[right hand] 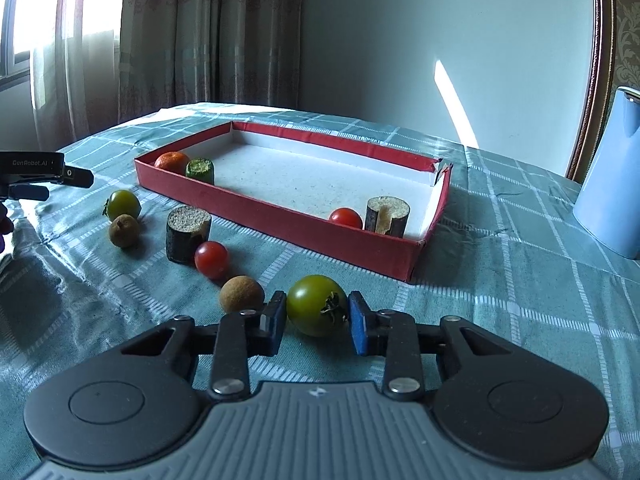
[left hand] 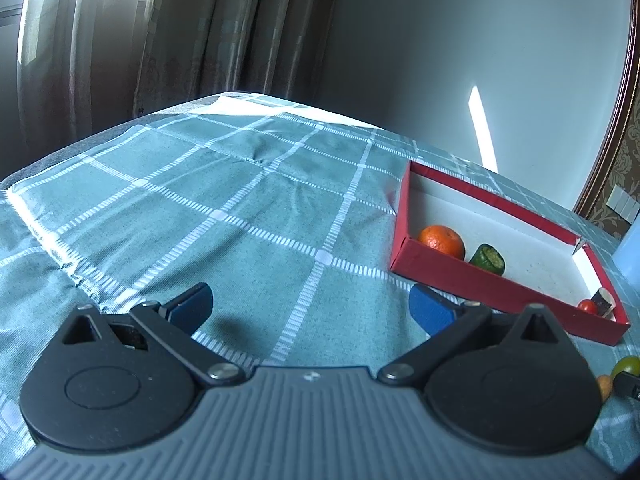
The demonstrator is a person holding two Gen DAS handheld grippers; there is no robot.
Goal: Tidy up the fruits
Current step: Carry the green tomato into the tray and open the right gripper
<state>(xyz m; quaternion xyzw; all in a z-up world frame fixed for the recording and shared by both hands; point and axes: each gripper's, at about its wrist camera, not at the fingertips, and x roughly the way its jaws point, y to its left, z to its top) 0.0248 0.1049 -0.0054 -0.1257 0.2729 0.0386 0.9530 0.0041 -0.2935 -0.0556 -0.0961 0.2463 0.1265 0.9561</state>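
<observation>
A red tray [right hand: 280, 224] with a white floor holds an orange [right hand: 171, 161], a green chunk [right hand: 200, 171], a red tomato [right hand: 346, 218] and a dark chunk [right hand: 387, 211]. On the cloth lie a green tomato [right hand: 123, 204], a brown fruit [right hand: 124, 231], a dark cylinder chunk [right hand: 187, 234], a red tomato [right hand: 211, 259] and a round brown fruit [right hand: 242, 295]. My right gripper [right hand: 317, 322] has its pads on both sides of a large green tomato [right hand: 314, 310], close to touching it. My left gripper [left hand: 312, 306] is open and empty over bare cloth, left of the tray [left hand: 500, 284].
A light blue jug [right hand: 610, 184] stands at the right of the tray. The table has a green checked cloth [left hand: 240, 208]. Curtains and a wall lie behind. The left gripper shows at the left edge of the right wrist view [right hand: 36, 178].
</observation>
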